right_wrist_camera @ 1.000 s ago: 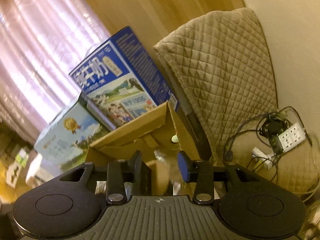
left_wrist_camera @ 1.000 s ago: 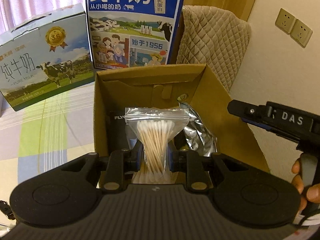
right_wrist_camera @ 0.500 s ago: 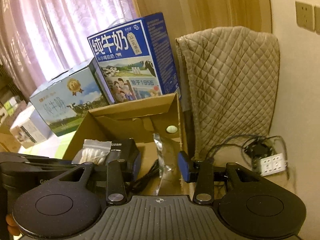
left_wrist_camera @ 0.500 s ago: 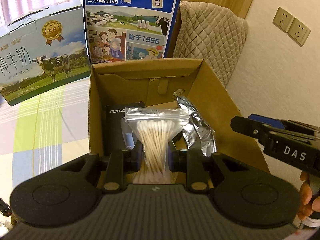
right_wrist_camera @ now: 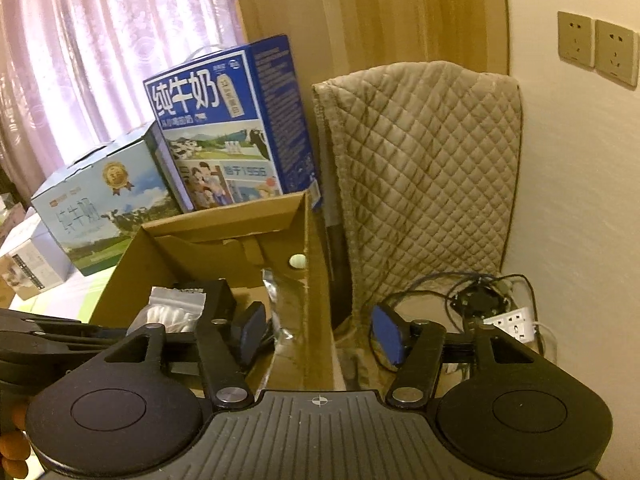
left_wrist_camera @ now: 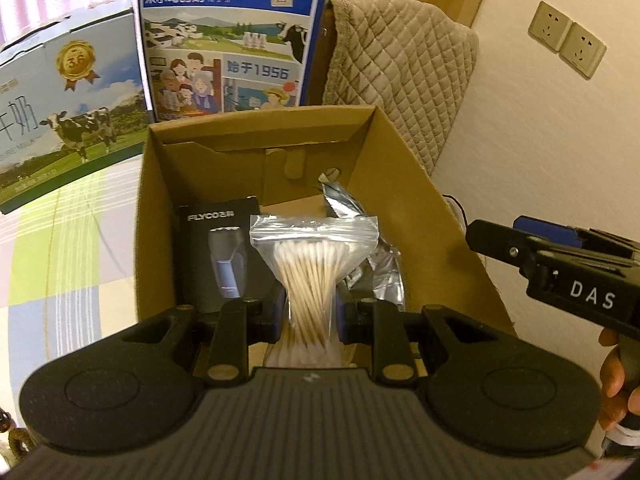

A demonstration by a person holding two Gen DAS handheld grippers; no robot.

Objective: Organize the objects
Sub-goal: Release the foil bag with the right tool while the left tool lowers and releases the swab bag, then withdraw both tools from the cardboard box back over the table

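My left gripper (left_wrist_camera: pixel 307 312) is shut on a clear zip bag of cotton swabs (left_wrist_camera: pixel 312 264), held over the open cardboard box (left_wrist_camera: pixel 412 208). Inside the box lie a black shaver package (left_wrist_camera: pixel 218 248) on the left and a silver foil bag (left_wrist_camera: pixel 380 268) on the right. My right gripper (right_wrist_camera: pixel 318 334) is open and holds nothing; it straddles the box's right wall (right_wrist_camera: pixel 316 280). The swab bag (right_wrist_camera: pixel 174 308) and the foil bag (right_wrist_camera: pixel 280 292) show in the right wrist view too. The right gripper (left_wrist_camera: pixel 560 264) appears beside the box in the left wrist view.
Two milk cartons, a pale one (left_wrist_camera: pixel 60 120) and a blue one (left_wrist_camera: pixel 232 40), stand behind the box. A quilted beige cover (right_wrist_camera: pixel 424 176) hangs to the right. A power strip with tangled cables (right_wrist_camera: pixel 508 316) lies near the wall. A striped cloth (left_wrist_camera: pixel 60 272) covers the surface at left.
My left gripper has moved forward over the box with the swab bag. The right gripper has opened wider and shifted right, with its fingers on either side of the box's right wall.
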